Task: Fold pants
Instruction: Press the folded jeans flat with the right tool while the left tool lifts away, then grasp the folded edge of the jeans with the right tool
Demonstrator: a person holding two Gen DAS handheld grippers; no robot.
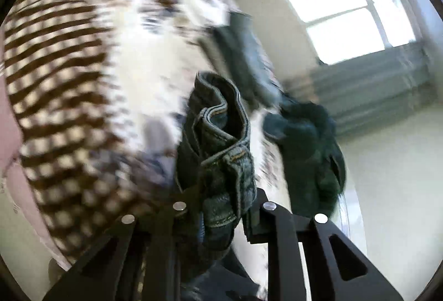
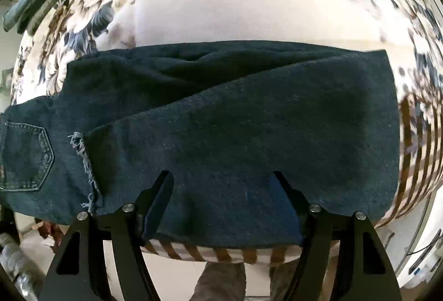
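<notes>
Right wrist view: your pants (image 2: 235, 121) fill most of the frame. Dark blue denim, folded over, lying flat across the table with the long edge running left to right. One layer sits diagonally over another, making a ridge from lower left to upper right. A back pocket (image 2: 26, 158) with pale stitching shows at far left, and just right of it a frayed raw hem (image 2: 83, 159) with loose threads. The near edge of the denim reaches the table's front edge.

Your right gripper (image 2: 221, 190) has its jaws spread wide; both fingertips rest on or just over the near part of the pants, nothing pinched.

Left wrist view: heavily blurred. Your left gripper (image 1: 221, 206) is pinching a bunched piece of the pants (image 1: 218, 140), a thick stitched seam curling up from between the fingers. More dark cloth hangs to the right, too smeared to read.

Tablecloth (image 2: 249, 2): white centre, blue-and-brown floral band round it, brown check border at the edge.

Room, left view: bright window (image 1: 343, 4) upper right, pale walls, grey ribbed radiator (image 1: 373, 82) under the window.
</notes>
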